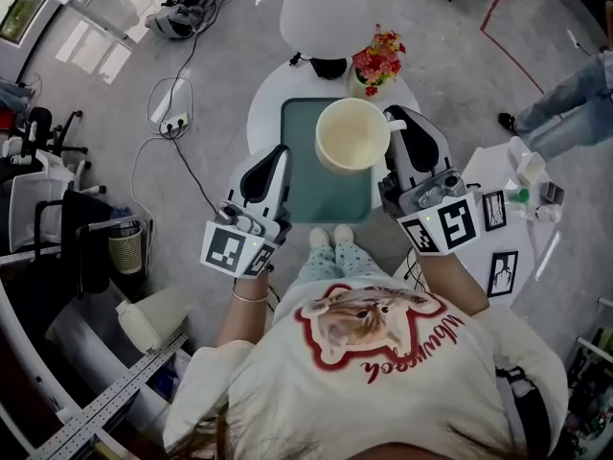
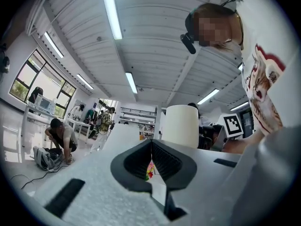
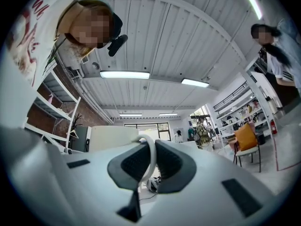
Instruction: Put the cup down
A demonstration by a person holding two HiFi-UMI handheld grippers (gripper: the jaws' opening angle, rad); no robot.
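Right now my right gripper (image 1: 394, 119) has the cup (image 1: 351, 134) by its handle (image 3: 150, 150). In the right gripper view the two dark pads are closed in on that white loop from both sides, with only the handle's thickness between them, and the cup's cream body (image 3: 112, 138) sits just to the left of the jaws. From the head view the cup is upright, mouth up. I can see straight down into it, and its inside is plain cream all the way to the bottom. It is held over the far right corner of the teal tray (image 1: 321, 185), which lies on the small round white table (image 1: 263, 103). The cup looks lifted rather than resting, though I cannot be certain of the gap beneath it.

My left gripper (image 1: 280, 153) is beside the tray's left edge with its jaws drawn together and nothing between the pads. In its own view the cup (image 2: 181, 125) stands just beyond and to the right of the jaws.

At the far side of the table, a small vase (image 1: 360, 84) holds red, pink and yellow flowers (image 1: 378, 57), just beside a white lampshade (image 1: 326, 8).
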